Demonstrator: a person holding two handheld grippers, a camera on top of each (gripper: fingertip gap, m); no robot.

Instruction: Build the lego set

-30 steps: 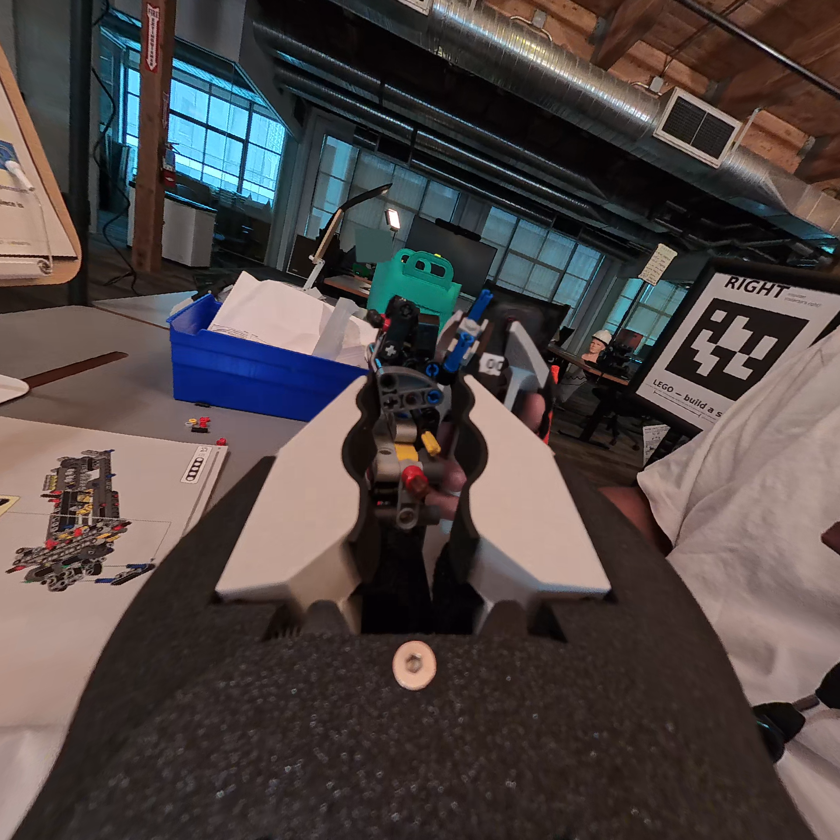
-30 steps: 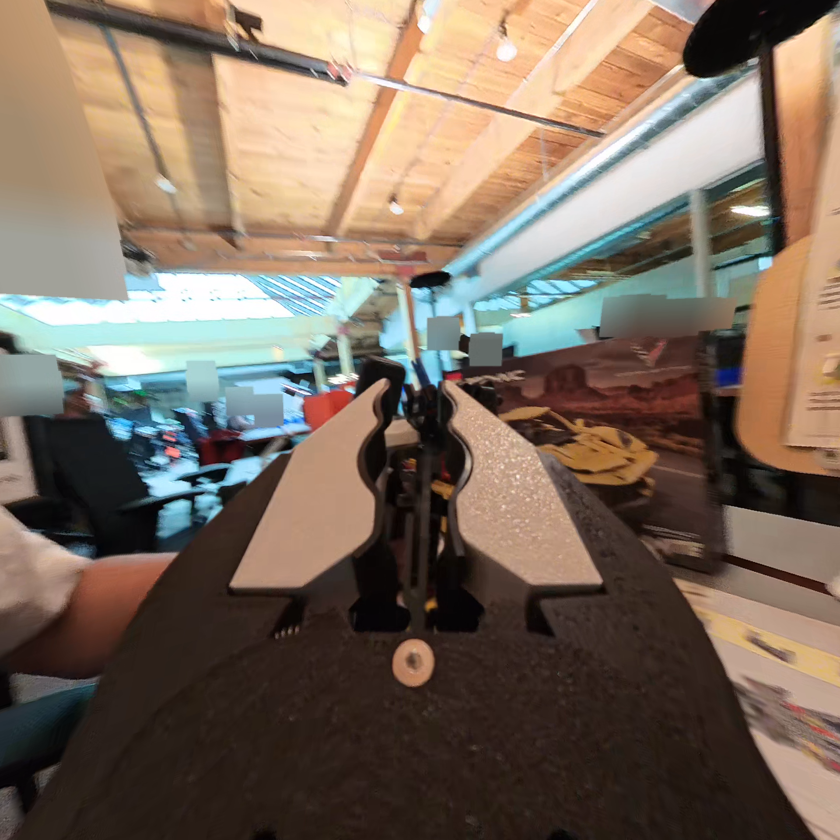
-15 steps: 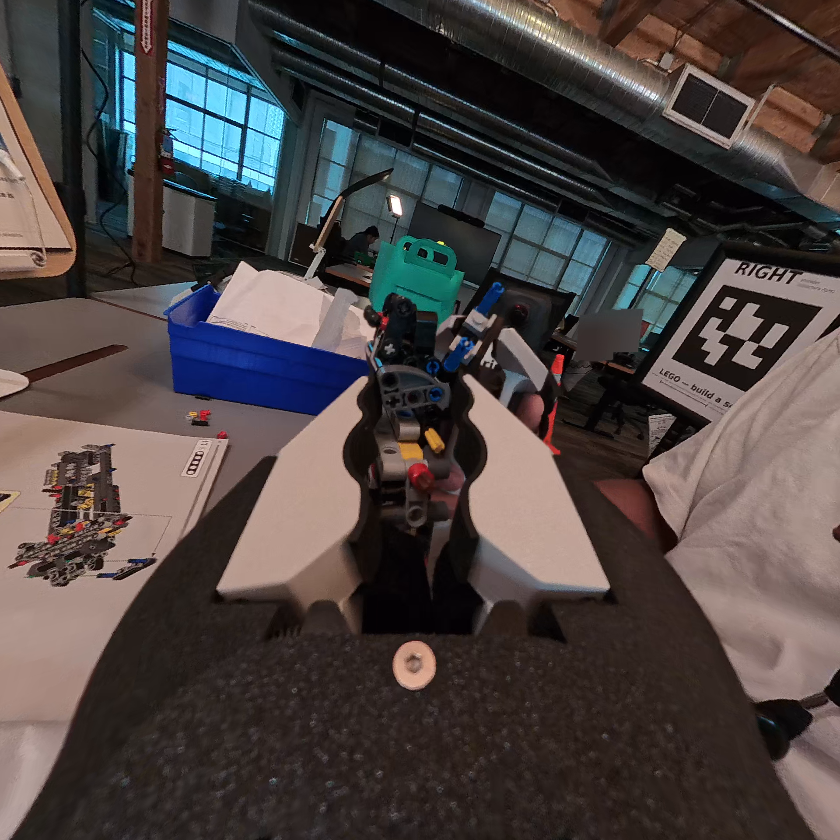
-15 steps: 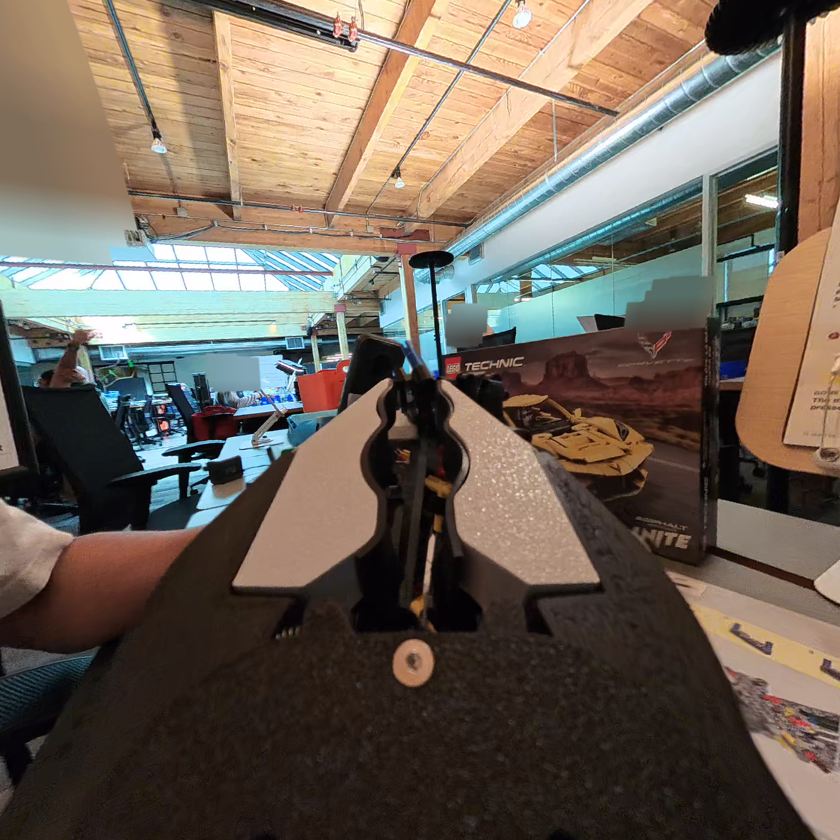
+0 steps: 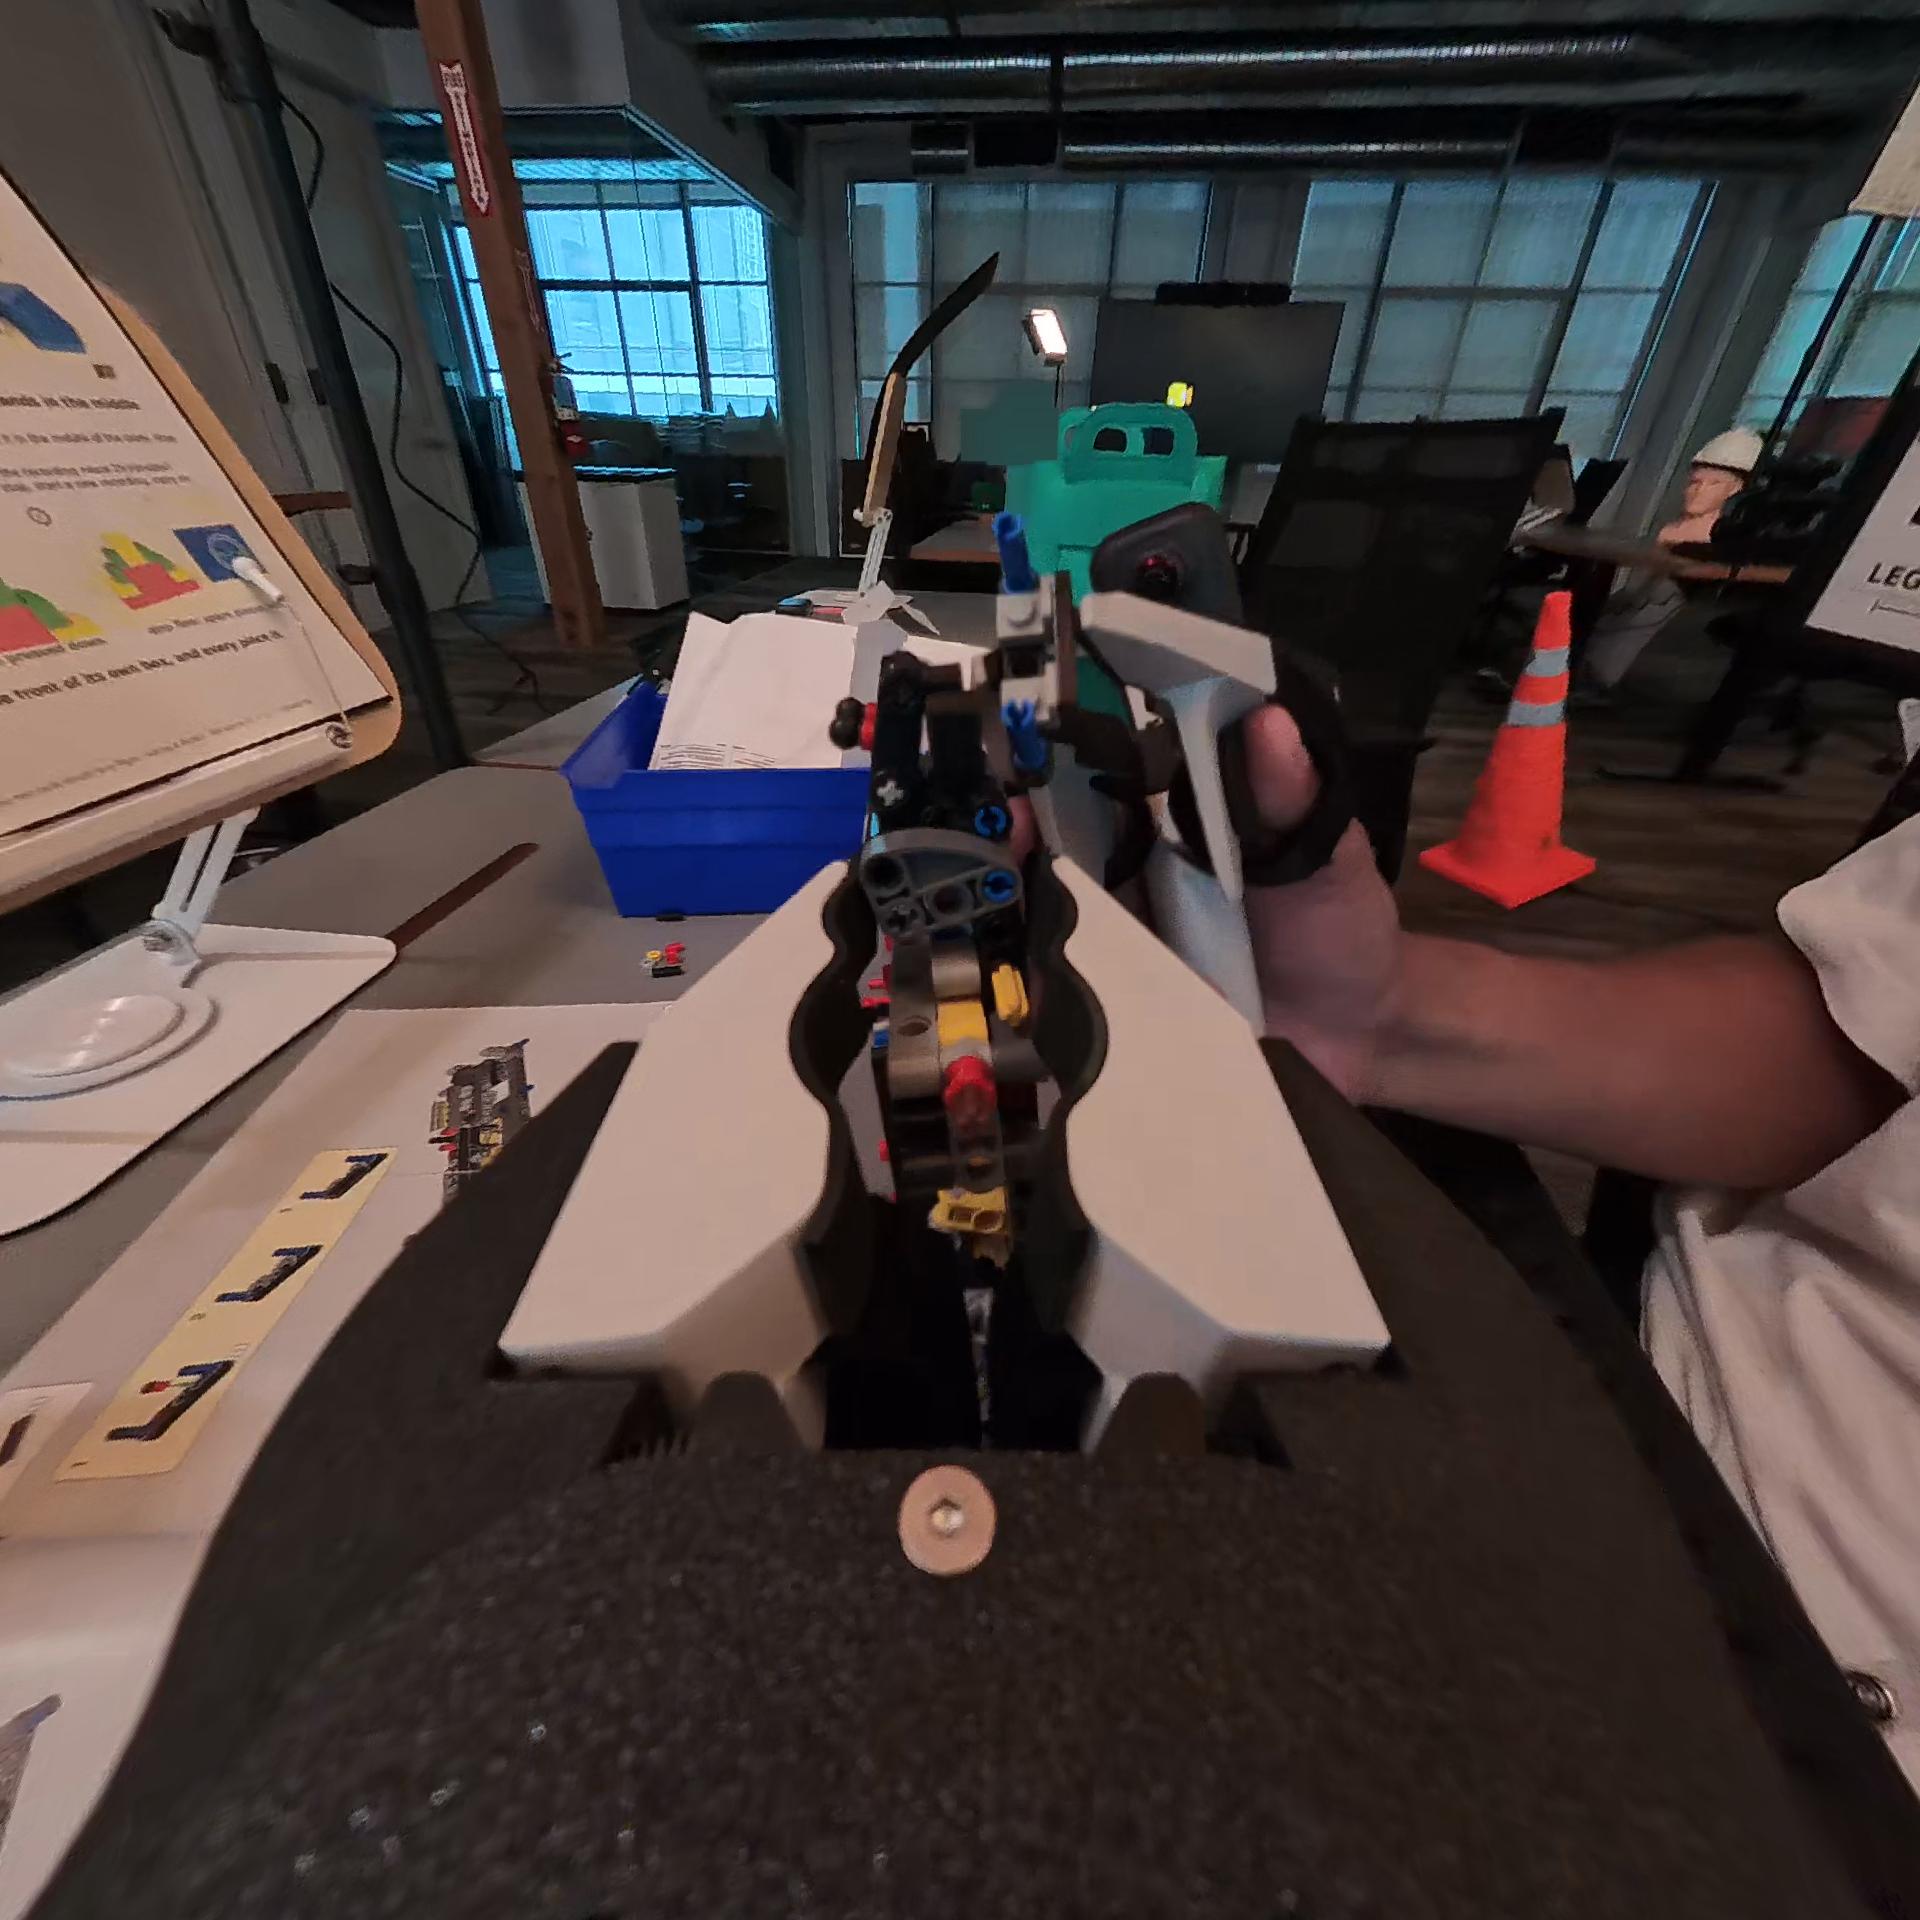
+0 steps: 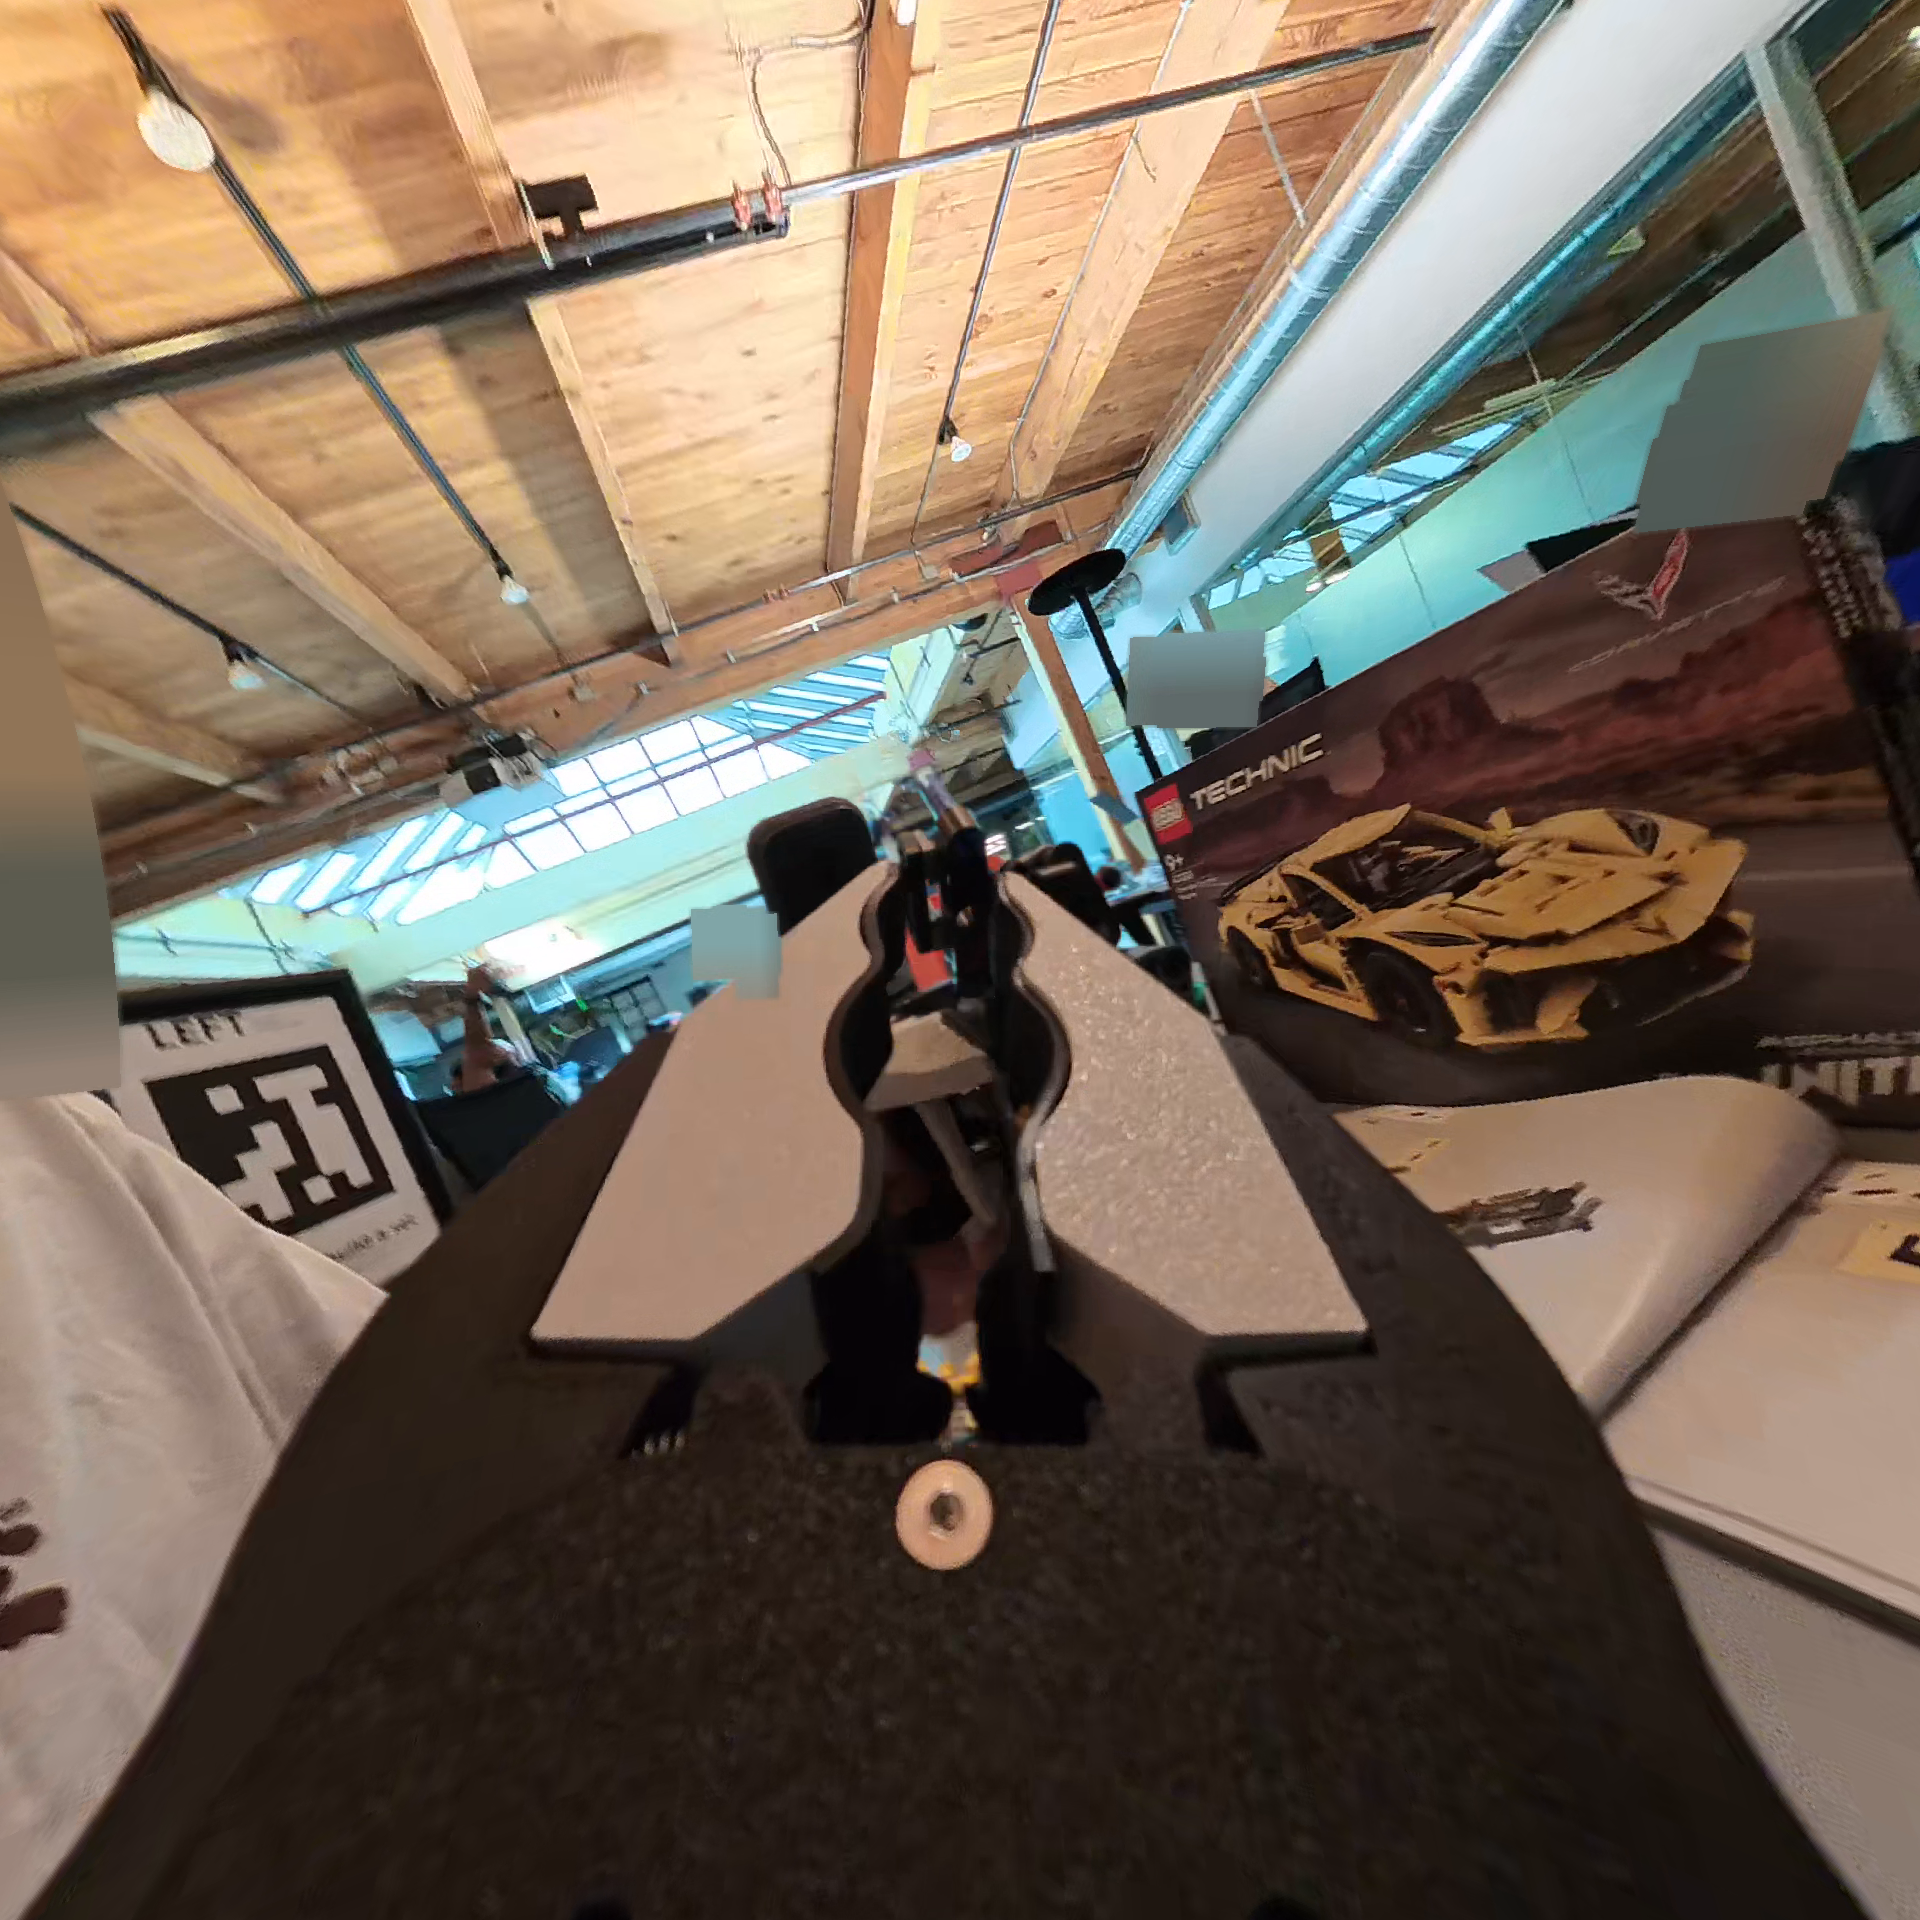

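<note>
Between the left gripper's (image 5: 940,935) clenched grey fingers sits the dark, multicoloured lego assembly (image 5: 945,997); at one o'clock the right gripper (image 5: 1049,665) pinches its far end. Opposed twisting could pop pins loose.

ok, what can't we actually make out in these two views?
- Left wrist view: lower end of the lego assembly, sunk between the left tongs.
- Right wrist view: what the right tongs pinch; only dark slivers show.
- Left wrist view: loose pieces on the table, too small.
- Right wrist view: instruction booklet, blurred, cut by the edge.
</note>
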